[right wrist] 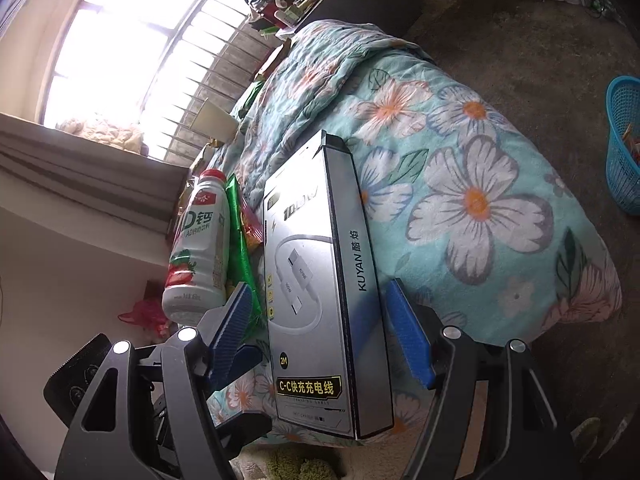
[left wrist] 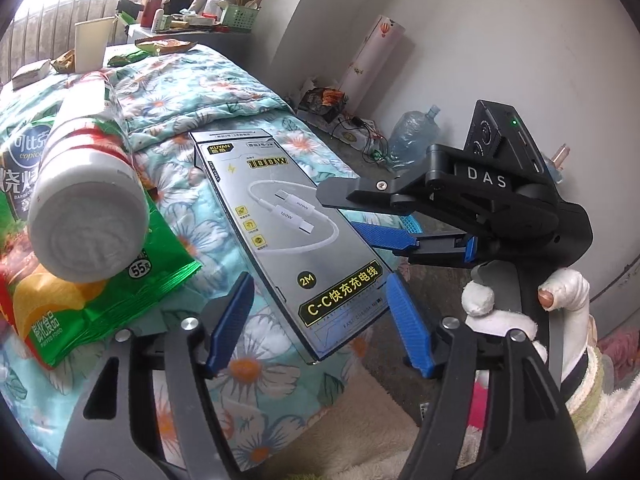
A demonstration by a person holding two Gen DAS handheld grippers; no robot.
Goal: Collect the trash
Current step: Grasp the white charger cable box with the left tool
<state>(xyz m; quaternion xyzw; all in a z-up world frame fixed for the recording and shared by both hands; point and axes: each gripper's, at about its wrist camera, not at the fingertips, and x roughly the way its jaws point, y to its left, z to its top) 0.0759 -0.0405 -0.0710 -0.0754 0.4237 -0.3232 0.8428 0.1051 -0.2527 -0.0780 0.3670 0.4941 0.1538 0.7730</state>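
Note:
A silver charging-cable box point(left wrist: 288, 236) lies on the flowered quilt point(left wrist: 224, 92) near the bed's edge; it also shows in the right wrist view point(right wrist: 320, 304). My left gripper point(left wrist: 320, 316) is open over its near end. My right gripper point(right wrist: 320, 332) is open with a finger on each side of the box, and it shows from the side in the left wrist view point(left wrist: 380, 216). A white drink bottle point(left wrist: 84, 196) lies on a green snack bag point(left wrist: 100, 300) left of the box; in the right wrist view the bottle point(right wrist: 198, 248) and bag point(right wrist: 240, 240) show too.
A blue basket point(right wrist: 624, 144) stands on the floor right of the bed. A paper cup point(left wrist: 91, 44) and more wrappers point(left wrist: 164, 45) lie at the quilt's far end. A large water bottle point(left wrist: 412, 132) and cables lie on the floor by the wall.

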